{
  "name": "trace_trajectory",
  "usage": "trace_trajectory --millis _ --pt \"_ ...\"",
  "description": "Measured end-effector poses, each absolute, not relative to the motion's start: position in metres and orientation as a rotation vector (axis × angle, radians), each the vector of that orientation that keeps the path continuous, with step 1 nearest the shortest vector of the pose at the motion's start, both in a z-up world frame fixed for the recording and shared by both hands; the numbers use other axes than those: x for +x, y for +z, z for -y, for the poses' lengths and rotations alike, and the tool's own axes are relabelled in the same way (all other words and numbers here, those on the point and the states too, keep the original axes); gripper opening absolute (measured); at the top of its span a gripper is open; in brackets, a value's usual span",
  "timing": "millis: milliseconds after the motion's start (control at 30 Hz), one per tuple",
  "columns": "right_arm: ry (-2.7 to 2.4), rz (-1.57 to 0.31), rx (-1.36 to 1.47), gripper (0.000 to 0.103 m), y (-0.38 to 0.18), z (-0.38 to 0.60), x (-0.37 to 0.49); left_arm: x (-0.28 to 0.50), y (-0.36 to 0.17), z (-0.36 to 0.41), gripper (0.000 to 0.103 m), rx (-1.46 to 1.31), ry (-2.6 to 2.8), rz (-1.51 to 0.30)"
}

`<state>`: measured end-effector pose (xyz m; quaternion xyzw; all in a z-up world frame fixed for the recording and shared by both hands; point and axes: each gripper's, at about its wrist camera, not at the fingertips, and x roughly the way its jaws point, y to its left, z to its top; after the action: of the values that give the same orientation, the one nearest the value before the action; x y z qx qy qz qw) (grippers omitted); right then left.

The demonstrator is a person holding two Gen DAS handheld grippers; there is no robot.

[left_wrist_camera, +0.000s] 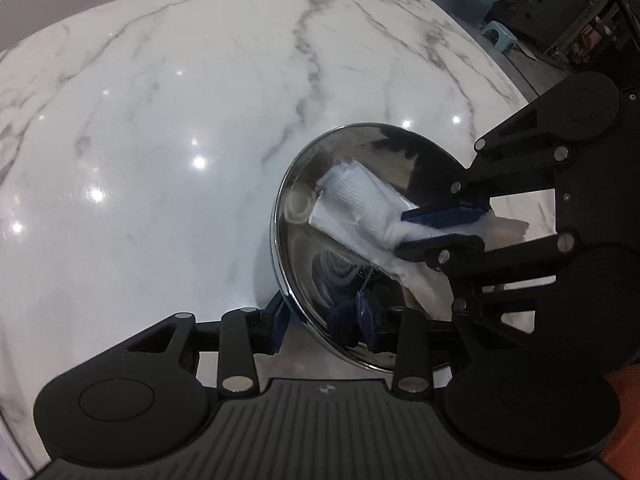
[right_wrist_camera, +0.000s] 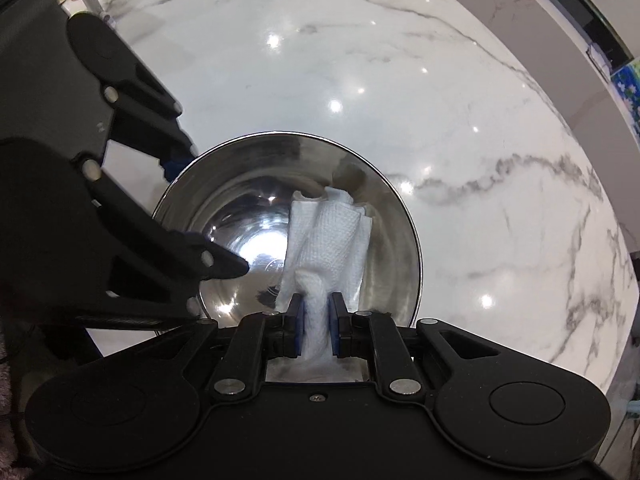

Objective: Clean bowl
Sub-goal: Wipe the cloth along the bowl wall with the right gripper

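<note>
**Paper towel pressed into a steel bowl while a second gripper straddles the rim**

A shiny steel bowl (right_wrist_camera: 288,216) sits on a white marble table (right_wrist_camera: 440,120). Seen from the right wrist, the bowl fills the centre of the view, directly ahead at twelve o'clock of the right gripper (right_wrist_camera: 316,312). That gripper's blue pads are pinched tight on a bunched white paper towel (right_wrist_camera: 328,232), which fans forward across the bowl's inner wall toward one o'clock.

Seen from the left wrist, the bowl lies at about two o'clock of the left gripper (left_wrist_camera: 320,316). Its jaws stand apart, one blue pad outside the rim and one inside. The near pad looks close to the metal, but whether either presses on it cannot be told.

The main risk, as I judge it, is the bowl sliding or tipping. The marble is glossy, the bowl is light and round, and a wiping push from the towel could skate it away if the left gripper is not firmly clamped on the rim. The towel could also tear or slip out if dragged hard.
</note>
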<state>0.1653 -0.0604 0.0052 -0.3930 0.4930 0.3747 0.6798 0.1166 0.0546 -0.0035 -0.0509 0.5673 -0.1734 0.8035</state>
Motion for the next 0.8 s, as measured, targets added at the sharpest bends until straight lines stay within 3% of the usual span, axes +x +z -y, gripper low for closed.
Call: trace_trajectory --millis 233,500,800 --pt "0.838 -1.151 -0.822 0.011 0.002 0.069 0.177 0.118 0.004 -0.06 0.014 -0.081 -0.306 -1.144" --pt "0.928 -1.303 -0.54 0.011 -0.002 0.081 0.194 0.121 0.007 -0.06 0.013 -0.052 -0.258 -1.1" --pt "0.914 -1.224 -0.72 0.011 -0.013 0.076 0.197 0.122 0.007 -0.061 0.013 -0.043 -0.246 -1.089"
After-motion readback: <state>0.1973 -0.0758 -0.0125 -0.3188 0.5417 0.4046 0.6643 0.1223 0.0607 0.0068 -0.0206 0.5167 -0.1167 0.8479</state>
